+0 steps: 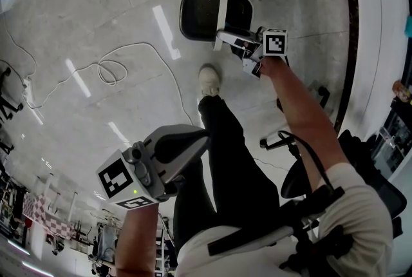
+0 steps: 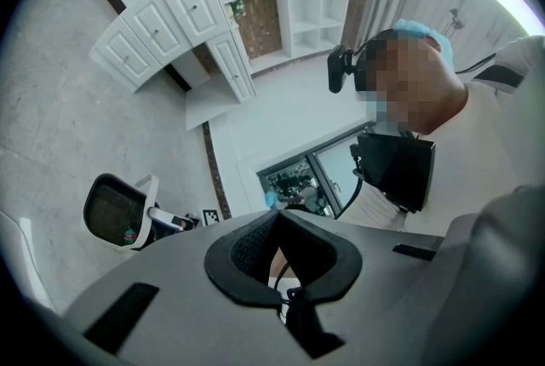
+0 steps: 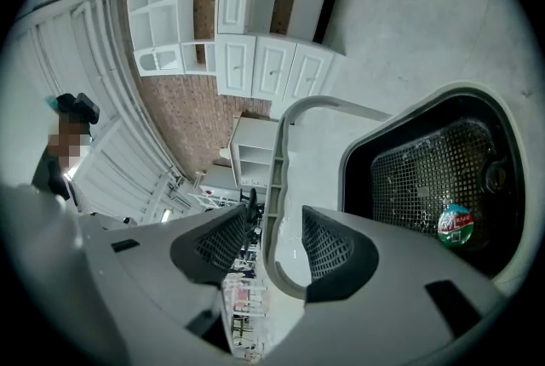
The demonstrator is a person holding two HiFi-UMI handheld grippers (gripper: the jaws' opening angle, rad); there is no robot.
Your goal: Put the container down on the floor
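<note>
The container is a black mesh basket with a white rim and a white handle, low over the grey floor; whether it touches the floor I cannot tell. My right gripper is at the handle's near end. In the right gripper view the handle runs between the jaws of the right gripper with a gap at each pad, so the gripper is open around it. A small round green and red item lies inside the container. My left gripper hangs shut and empty by the person's leg, and the left gripper faces the container from afar.
A light shoe stands just in front of the container. A thin looped cable lies on the floor to the left. An office chair's base is at the right, beside a dark floor strip. White cabinets line the wall.
</note>
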